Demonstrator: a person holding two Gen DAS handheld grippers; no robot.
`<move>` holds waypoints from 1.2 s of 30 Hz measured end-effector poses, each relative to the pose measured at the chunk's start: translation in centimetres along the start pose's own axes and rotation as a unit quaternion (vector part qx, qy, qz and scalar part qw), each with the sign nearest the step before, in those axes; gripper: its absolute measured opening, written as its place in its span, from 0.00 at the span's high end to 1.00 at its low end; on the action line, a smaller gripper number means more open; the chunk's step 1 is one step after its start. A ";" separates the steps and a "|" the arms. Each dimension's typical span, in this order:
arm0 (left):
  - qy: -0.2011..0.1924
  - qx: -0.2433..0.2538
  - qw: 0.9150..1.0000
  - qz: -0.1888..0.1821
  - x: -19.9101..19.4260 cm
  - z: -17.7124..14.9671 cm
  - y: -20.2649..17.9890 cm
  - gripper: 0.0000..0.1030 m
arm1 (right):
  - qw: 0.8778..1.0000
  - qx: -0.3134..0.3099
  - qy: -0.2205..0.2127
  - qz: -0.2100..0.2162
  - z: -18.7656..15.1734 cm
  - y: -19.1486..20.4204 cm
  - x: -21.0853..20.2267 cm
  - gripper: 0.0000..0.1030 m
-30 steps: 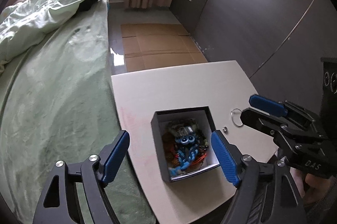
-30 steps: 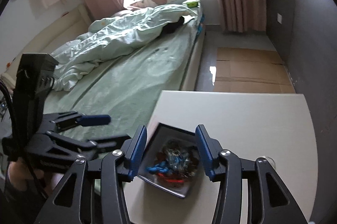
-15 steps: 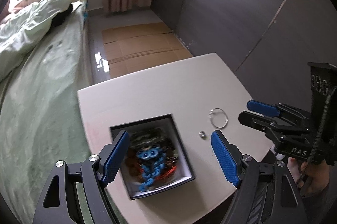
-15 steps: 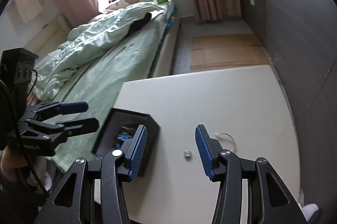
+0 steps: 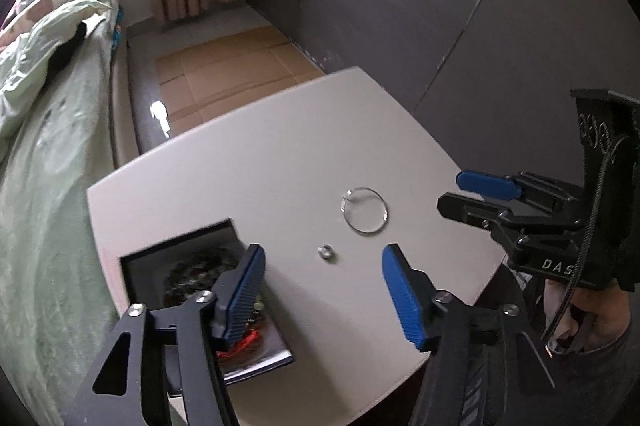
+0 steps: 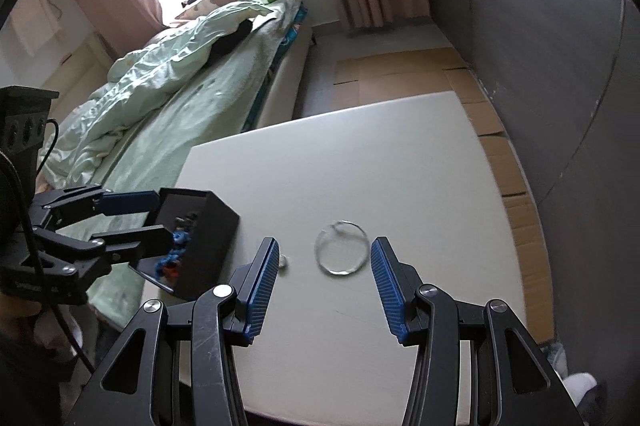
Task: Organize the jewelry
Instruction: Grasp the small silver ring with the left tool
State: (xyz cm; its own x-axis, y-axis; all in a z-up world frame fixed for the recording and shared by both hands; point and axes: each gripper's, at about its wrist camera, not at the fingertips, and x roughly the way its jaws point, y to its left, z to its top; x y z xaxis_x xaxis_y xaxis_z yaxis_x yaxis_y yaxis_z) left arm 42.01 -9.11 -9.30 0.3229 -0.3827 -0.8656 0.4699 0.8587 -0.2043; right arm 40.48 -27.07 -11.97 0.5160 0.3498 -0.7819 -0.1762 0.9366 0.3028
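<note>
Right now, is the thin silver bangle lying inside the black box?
No, the bangle lies on the bare white table, apart from the black box.

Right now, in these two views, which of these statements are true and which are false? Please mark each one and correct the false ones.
1. The bangle lies inside the box. False: it lies on the table, apart from the box.
2. The small ring lies on the table between box and bangle. True.
3. The right gripper holds the bangle. False: its jaws are apart, and nothing is gripped.
4. The box holds blue and red jewelry. True.
5. The left gripper holds the ring. False: its jaws are closing, but no pad touches the ring.
</note>
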 end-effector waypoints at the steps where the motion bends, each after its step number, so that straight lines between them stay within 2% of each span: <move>1: 0.007 -0.001 1.000 -0.001 0.5 0.0 -0.3 0.46 | 1.000 0.001 0.000 0.000 -0.2 -0.4 -0.1 0.53; 4: 0.026 -0.008 1.000 0.000 2.0 0.1 -0.9 0.51 | 1.000 0.007 0.001 -0.002 -0.7 -1.5 -0.4 0.53; 7: 0.040 -0.025 0.999 0.006 3.3 0.2 -1.0 0.63 | 1.000 0.013 0.000 -0.002 -1.3 -2.5 -0.5 0.53; 8: 0.043 -0.030 0.999 0.010 3.7 0.2 -1.1 0.64 | 1.000 0.013 0.000 -0.002 -1.5 -2.8 -0.6 0.53; 16: 0.066 -0.049 0.996 0.040 6.9 0.3 -1.5 0.64 | 1.000 0.006 0.002 -0.015 -2.9 -4.5 -0.4 0.53; 25: 0.083 -0.049 0.993 0.071 9.4 0.4 -1.8 0.64 | 0.999 -0.012 0.011 -0.029 -4.3 -5.9 0.3 0.53; 28: 0.090 -0.048 0.991 0.085 10.3 0.3 -1.9 0.72 | 0.999 -0.009 0.012 -0.028 -4.6 -6.5 0.3 0.53; 36: 0.089 -0.042 0.990 0.098 11.3 0.0 -1.8 0.75 | 1.000 -0.007 0.014 -0.019 -4.7 -6.6 0.4 0.53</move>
State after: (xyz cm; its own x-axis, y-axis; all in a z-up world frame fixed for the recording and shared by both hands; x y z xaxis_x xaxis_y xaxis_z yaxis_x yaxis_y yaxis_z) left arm 44.81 -14.99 -18.67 0.2473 -0.1450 -0.9580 0.3397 0.9390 -0.0544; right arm 37.86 -33.08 -16.84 0.4994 0.3145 -0.8073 -0.1695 0.9492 0.2650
